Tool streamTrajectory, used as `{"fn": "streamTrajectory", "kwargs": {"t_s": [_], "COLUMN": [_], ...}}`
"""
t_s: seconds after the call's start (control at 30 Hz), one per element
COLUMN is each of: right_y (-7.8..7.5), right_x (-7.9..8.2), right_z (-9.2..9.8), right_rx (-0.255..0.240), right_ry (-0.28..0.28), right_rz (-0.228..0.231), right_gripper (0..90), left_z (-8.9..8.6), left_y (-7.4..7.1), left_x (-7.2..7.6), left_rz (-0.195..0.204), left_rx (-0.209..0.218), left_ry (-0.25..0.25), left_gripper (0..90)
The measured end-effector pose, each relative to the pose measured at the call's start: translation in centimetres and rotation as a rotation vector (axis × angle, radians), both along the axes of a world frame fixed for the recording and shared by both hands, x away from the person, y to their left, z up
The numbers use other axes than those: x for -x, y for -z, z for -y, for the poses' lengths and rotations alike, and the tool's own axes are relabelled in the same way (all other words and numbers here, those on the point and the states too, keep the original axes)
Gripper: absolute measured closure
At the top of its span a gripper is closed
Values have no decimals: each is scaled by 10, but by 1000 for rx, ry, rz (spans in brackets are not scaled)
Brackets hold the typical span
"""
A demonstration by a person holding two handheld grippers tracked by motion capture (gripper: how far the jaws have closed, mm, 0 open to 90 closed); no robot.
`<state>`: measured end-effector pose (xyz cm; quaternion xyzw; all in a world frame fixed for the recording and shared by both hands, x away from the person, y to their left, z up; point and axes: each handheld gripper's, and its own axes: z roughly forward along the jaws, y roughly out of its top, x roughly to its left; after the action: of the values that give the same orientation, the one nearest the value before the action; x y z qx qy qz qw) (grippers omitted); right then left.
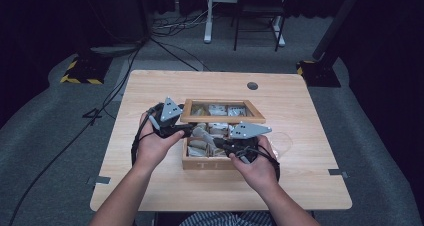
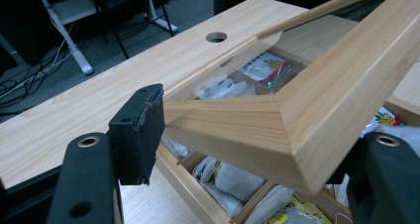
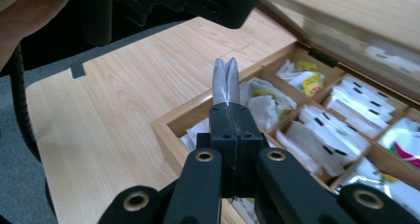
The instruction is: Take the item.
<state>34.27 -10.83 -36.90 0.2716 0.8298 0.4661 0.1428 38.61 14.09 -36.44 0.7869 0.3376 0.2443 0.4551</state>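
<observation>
The right gripper point(image 3: 233, 135) is clenched on a tea bag point(image 3: 225, 80), a thin grey paper sachet that stands up edge-on from between the black pads and hangs clear above the box point(image 1: 192, 162). In the high view the bag point(image 1: 201, 133) shows as a pale strip over the front row of compartments, just beside the right hand point(image 1: 257, 168). The left gripper point(image 2: 247, 149) grasps the front corner of the lid point(image 2: 307, 115) and props it up: one foam pad presses on the frame's outer edge, the other jaw sits behind the mitred corner. The left hand point(image 1: 156, 145) is at the box's left side.

The step in hand looks like picking a bag out of the open box while the lid is held up. The next move, as I judge it, calls for carrying the bag out past the front wall, without brushing the raised lid, and setting it on the table point(image 1: 150, 91); the left grip must hold firm meanwhile, or the lid could drop onto the right gripper.

The box is pale, smooth-sanded wood with thin dividers making square compartments, stuffed with soft white sachets point(image 3: 341, 105) and a few with yellow and green print. The lid is a wooden frame around a clear pane, hinged at the back. The table is light wood grain with a round cable hole point(image 1: 252, 85).
</observation>
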Motion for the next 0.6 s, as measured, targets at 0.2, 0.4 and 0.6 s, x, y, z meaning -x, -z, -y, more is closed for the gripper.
{"fn": "streamTrajectory", "kwargs": {"t_s": [0.2,0.4,0.6], "right_y": [-4,-8,-12], "right_x": [-1,3,7], "right_z": [12,29,50], "right_rx": [-4,-6,-25], "right_ry": [22,51,101], "right_rz": [-10,-21,-10], "right_gripper": [900,900,900], "left_z": [0,0,-1], "left_y": [0,-1,-2], "left_x": [0,-1,-2], "left_rz": [-2,0,2], "left_rx": [3,-3,1], "left_ry": [2,2,5], "left_gripper": [337,341,343]}}
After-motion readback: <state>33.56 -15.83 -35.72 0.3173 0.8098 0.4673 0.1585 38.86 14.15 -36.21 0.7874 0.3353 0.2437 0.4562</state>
